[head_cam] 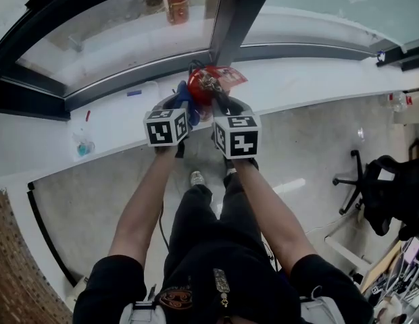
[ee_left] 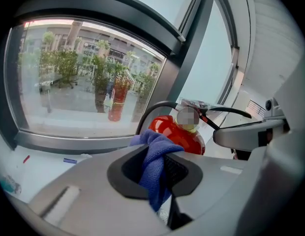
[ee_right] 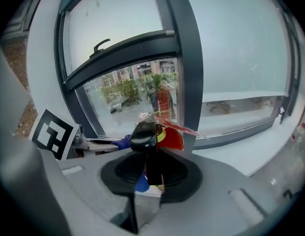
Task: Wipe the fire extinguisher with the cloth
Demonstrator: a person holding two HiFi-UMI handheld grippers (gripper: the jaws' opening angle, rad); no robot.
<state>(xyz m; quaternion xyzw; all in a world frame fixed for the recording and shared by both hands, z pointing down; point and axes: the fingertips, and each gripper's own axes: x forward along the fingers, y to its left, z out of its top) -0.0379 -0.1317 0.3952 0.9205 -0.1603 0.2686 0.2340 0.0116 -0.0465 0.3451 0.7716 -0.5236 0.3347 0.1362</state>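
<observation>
A red fire extinguisher [head_cam: 199, 86] stands on the white window sill [head_cam: 311, 79] in front of the dark window post. In the head view both grippers reach to it side by side. My left gripper [ee_left: 160, 170] is shut on a blue cloth [ee_left: 155, 163], whose bunched top lies against the extinguisher's red shoulder [ee_left: 179, 134]. The cloth [head_cam: 183, 97] shows left of the red body in the head view. My right gripper [ee_right: 150, 173] is shut on the extinguisher's black handle [ee_right: 144, 139], with the red body [ee_right: 173, 137] just behind. The lower cylinder is hidden by the grippers.
A dark window post [head_cam: 233, 19] rises behind the extinguisher. Outside the glass stands another red cylinder [head_cam: 177, 2]. A small blue item [head_cam: 134, 93] and a teal-tinted object [head_cam: 83, 147] lie on the sill at left. A black office chair [head_cam: 372, 181] is on the floor at right.
</observation>
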